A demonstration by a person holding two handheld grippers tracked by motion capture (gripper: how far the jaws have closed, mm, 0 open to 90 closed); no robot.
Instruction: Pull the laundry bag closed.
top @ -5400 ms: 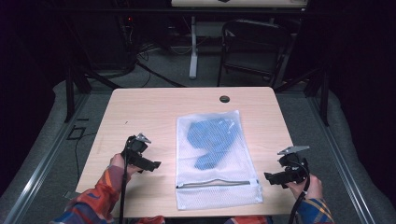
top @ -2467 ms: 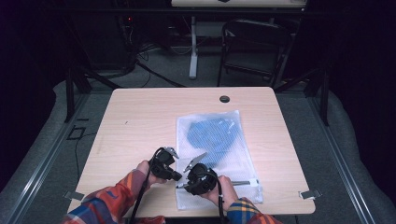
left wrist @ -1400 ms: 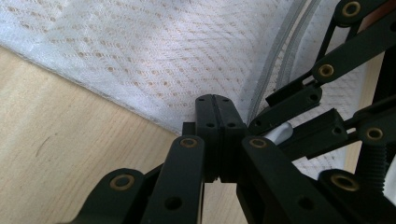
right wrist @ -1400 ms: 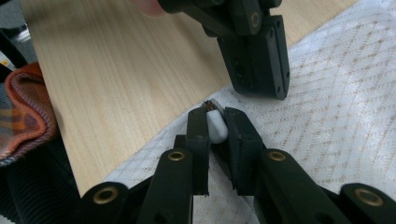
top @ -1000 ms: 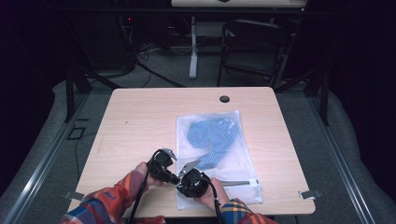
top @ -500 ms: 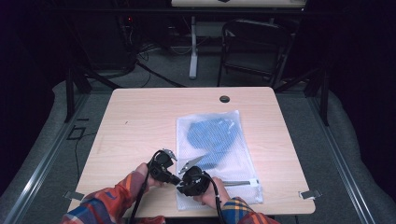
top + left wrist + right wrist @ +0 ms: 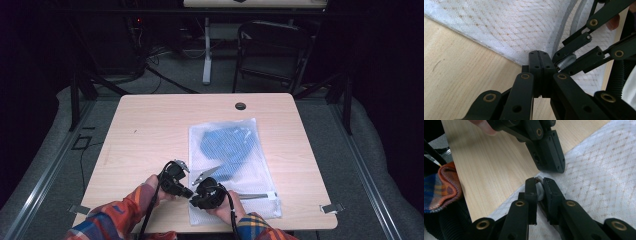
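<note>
Pinching the near left corner of the white mesh bag (image 7: 232,170) with both grippers: left gripper (image 7: 541,61) clenched on the fabric edge, right gripper (image 7: 539,186) clamped on the grey zipper pull (image 7: 539,190). Lying flat on the worktop (image 7: 145,130), with blue cloth (image 7: 229,150) inside. Risk of the pull slipping free (small, smooth tab), of the mesh snagging or tearing under a skewed tug, or of the whole bag sliding if the left grip weakens.
</note>
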